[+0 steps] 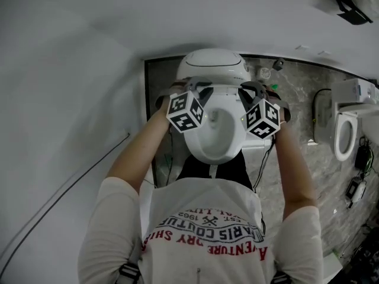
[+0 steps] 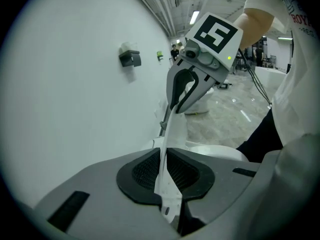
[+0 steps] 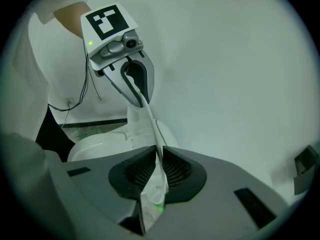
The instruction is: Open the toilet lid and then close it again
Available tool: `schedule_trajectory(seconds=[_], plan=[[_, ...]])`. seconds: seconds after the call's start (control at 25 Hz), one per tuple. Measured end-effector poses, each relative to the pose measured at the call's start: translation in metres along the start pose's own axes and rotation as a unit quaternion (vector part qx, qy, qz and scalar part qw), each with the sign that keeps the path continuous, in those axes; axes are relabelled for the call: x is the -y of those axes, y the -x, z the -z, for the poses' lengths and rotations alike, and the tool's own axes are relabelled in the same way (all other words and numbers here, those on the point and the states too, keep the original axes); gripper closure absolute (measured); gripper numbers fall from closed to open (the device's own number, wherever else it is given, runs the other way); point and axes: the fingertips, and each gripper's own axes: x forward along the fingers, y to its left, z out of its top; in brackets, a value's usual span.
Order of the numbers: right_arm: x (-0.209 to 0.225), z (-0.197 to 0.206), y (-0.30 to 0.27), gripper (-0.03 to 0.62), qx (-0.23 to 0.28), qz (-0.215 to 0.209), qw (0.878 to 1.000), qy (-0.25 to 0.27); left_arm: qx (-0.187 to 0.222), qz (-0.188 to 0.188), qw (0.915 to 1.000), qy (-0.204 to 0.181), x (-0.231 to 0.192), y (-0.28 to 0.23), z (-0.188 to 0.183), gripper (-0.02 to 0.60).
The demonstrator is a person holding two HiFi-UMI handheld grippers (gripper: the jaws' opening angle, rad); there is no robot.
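In the head view a white toilet [image 1: 216, 132] stands in front of me against the wall, its bowl uncovered. Its white lid [image 1: 213, 64] is raised over the back of the bowl. My left gripper [image 1: 192, 93] is on the lid's left side and my right gripper [image 1: 253, 93] on its right side. In the left gripper view the lid's thin edge [image 2: 172, 129] runs between the pads of the left gripper [image 2: 164, 156], which is shut on it, up to the right gripper [image 2: 187, 89]. In the right gripper view the right gripper [image 3: 159, 159] is likewise shut on the lid [image 3: 150, 124], with the left gripper [image 3: 135, 84] beyond.
A white wall lies close on the left, with a thin cable [image 1: 65, 194] across it and a small grey box [image 2: 130, 58] mounted on it. A second toilet [image 1: 346, 129] and loose cables [image 1: 358, 182] are on the marble floor at the right.
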Motion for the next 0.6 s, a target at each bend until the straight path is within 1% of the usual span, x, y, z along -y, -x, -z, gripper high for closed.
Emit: schedule_trajectory(seconds=[0.12, 0.28, 0.52, 0.6], plan=[[-0.02, 0.003, 0.009, 0.549, -0.004, 0.004, 1.0, 0.001, 0.014, 0.006, 0.9999, 0.0, 0.021, 0.007, 0.001, 0.535], [-0.044, 0.009, 0.02, 0.551, -0.002, 0.006, 1.0, 0.015, 0.028, 0.015, 0.9994, 0.01, 0.046, 0.015, 0.003, 0.535], [-0.083, 0.022, 0.039, 0.559, -0.003, 0.008, 0.998, 0.058, 0.029, 0.022, 0.9993, 0.011, 0.09, 0.025, 0.002, 0.531], [-0.095, 0.027, 0.043, 0.56, -0.002, 0.008, 0.998, 0.069, 0.031, 0.023, 0.9989, 0.026, 0.103, 0.027, 0.003, 0.525]])
